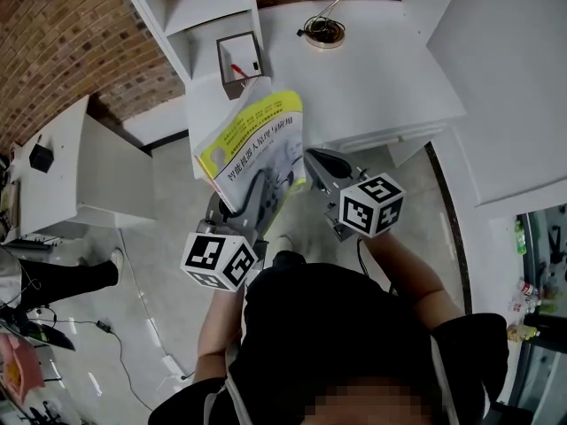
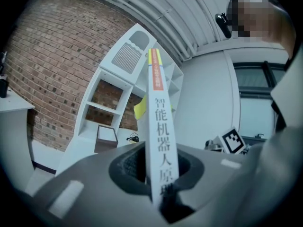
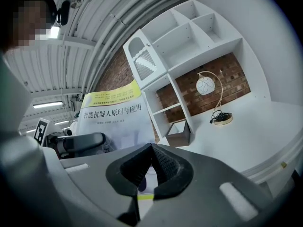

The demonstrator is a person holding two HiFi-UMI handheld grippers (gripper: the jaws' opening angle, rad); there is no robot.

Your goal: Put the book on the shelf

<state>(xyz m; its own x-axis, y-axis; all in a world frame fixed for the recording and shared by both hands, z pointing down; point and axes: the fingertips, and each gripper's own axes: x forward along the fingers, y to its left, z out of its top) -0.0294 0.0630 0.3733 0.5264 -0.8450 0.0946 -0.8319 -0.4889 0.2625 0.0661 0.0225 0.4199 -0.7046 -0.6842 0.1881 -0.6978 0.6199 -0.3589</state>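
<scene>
book: a thin paperback (image 1: 255, 138) with a yellow and white cover and chinese print was held up in the air in front of the person, tilted, not on the shelf. in the left gripper view its white spine (image 2: 159, 126) ran straight up the middle; in the right gripper view its front cover (image 3: 112, 118) faced the camera.
left gripper: the left gripper (image 1: 241, 204) was clamped on the lower end of the book, with the spine standing between its two jaws (image 2: 160, 181) and the pads pressed to either side.
right gripper: the right gripper (image 1: 314, 158) had its jaws fully together (image 3: 151, 148) and nothing pinched between them. its tip sat at the book's right edge in the head view; i could not tell whether it touched the cover.
shelf: a white shelf (image 1: 190, 11) with open compartments stood against the brick wall (image 1: 62, 34), beyond the book (image 2: 113, 79) (image 3: 189, 37).
box: a small dark-rimmed open box (image 1: 239, 60) sat at the foot of the shelf (image 3: 179, 134), just past the book's top edge in the head view.
desk: a white desk (image 1: 390, 78) lay right of the shelf.
lamp: a lamp with a round white shade (image 3: 207, 85) and a ring base (image 1: 323, 32) stood on the desk, well apart from the book.
person: the person (image 1: 337, 326) wore black, both forearms reaching forward to the grippers.
</scene>
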